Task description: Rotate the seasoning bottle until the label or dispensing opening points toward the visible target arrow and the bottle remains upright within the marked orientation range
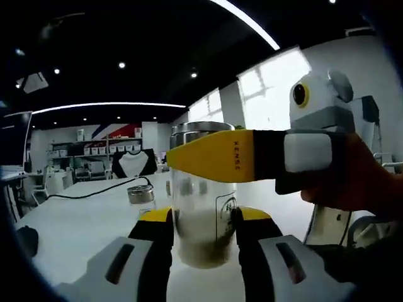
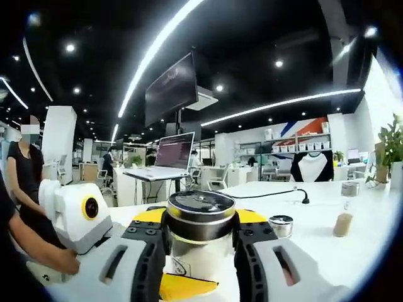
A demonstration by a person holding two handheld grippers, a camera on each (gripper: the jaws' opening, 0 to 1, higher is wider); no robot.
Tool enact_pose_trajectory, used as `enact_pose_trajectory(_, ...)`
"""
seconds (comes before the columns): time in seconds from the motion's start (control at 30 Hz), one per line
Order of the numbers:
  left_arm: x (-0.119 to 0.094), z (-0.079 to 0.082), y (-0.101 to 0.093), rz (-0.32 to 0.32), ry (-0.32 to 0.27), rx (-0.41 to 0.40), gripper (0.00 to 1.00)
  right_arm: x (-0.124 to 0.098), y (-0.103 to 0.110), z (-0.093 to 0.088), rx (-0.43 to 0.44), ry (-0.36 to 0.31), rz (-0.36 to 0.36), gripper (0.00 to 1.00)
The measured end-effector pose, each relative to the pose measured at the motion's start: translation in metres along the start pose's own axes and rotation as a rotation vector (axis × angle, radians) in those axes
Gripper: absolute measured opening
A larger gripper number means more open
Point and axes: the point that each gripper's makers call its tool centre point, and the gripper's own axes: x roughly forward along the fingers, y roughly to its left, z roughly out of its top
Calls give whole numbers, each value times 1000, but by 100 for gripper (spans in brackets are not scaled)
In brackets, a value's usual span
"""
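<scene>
Two smaller jars stand on the white table [image 2: 352,233] beyond the seasoning bottle [image 1: 203,195]: in the right gripper view a short one with a metal lid [image 2: 280,225] just beside the right jaw, and a slim one with tan contents [image 2: 344,221] farther off, apart from it. A black cable [image 1: 94,190] trails across the tabletop, and an open laptop [image 2: 171,155] sits on a stand behind. A person in black [image 2: 24,170] stands at the edge of that view.

In the left gripper view the left gripper [image 1: 203,229] comes in low and level, its black-padded jaws clamped on either side of the bottle's lower glass. The right gripper [image 1: 208,154] reaches across from the right, held in a hand [image 1: 359,182], its yellow jaw lying flat across the bottle just under the lid. In the right gripper view that gripper's jaws [image 2: 200,236] press the metal cap from both sides (so both tongs grasp the same bottle).

The bottle stands upright on the table, long axis vertical, with granules filling its lower part. A small label shows on the glass; which way the dispensing opening faces cannot be told.
</scene>
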Motion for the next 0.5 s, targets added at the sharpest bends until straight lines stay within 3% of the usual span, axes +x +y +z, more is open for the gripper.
enact_pose_trajectory(0.1,2,3,-1,-26,-23,6,41,-2,-2,2,-21,-1,4,38)
enact_pose_trajectory(0.13,4,5,-6,-70,-43,8,41,-3,-5,4,-20,-4,3,38)
enact_pose_trajectory(0.17,5,3,-10,-123,-27,-8,41,-4,-7,5,-22,1,2,38)
enact_pose_trajectory(0.2,5,2,-8,-135,-19,-29,41,-4,-10,2,-6,17,12,38)
enact_pose_trajectory(0.5,3,-4,-3,-156,21,24,47,-5,-25,-1,-7,30,4,38)
